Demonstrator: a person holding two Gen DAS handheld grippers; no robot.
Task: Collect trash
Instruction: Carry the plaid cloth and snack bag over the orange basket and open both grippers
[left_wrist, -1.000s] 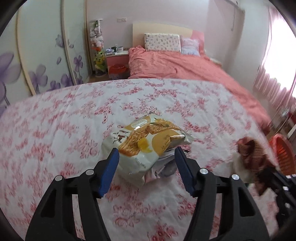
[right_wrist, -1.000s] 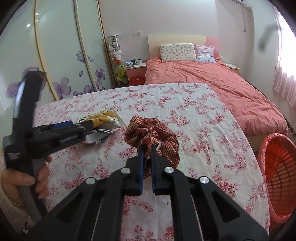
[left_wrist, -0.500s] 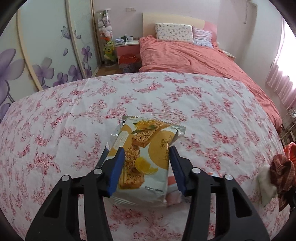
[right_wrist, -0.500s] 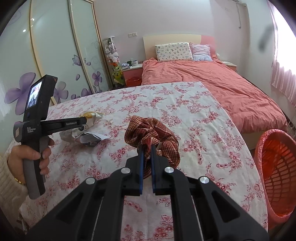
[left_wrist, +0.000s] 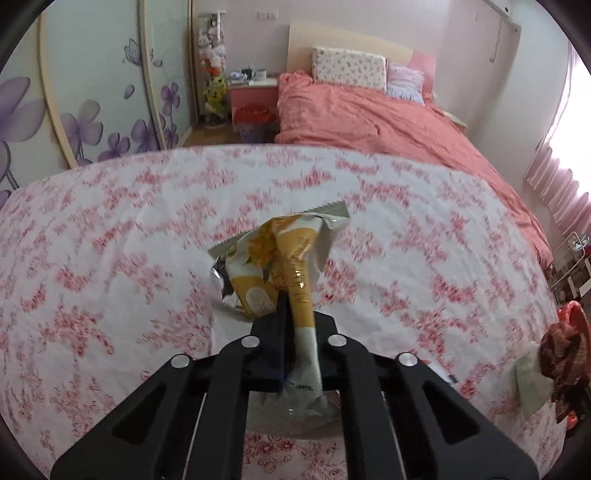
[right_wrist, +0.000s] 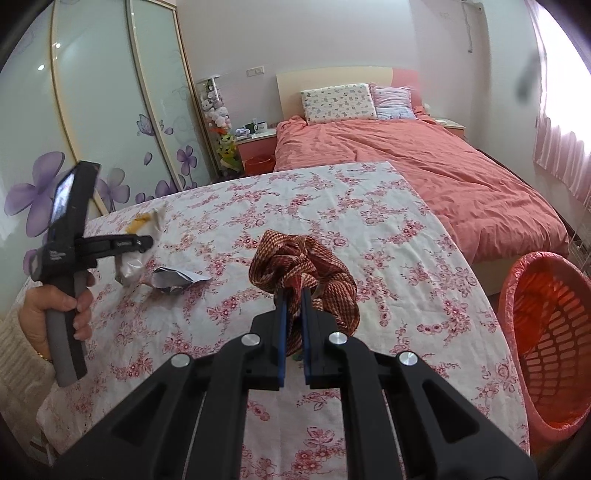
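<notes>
Left wrist view: your left gripper (left_wrist: 295, 314) has its fingers clamped tight on the yellow-and-white snack wrapper (left_wrist: 284, 266). The wrapper is crumpled and stands up out of the jaws, lifted clear of the floral tablecloth (left_wrist: 110, 240). The brown patterned cloth (left_wrist: 565, 343) shows at the right edge.

Right wrist view: your right gripper (right_wrist: 293, 317) has its fingers nearly together, pinching the brown patterned cloth (right_wrist: 306, 266); the cloth bunches above and drapes to the right of the fingertips. The left gripper (right_wrist: 144, 242) is well to the left with the snack wrapper (right_wrist: 142, 221) in it. A silver foil scrap (right_wrist: 173, 282) lies on the tablecloth just beside it. The red basket (right_wrist: 546, 332) stands off the table's right edge.
</notes>
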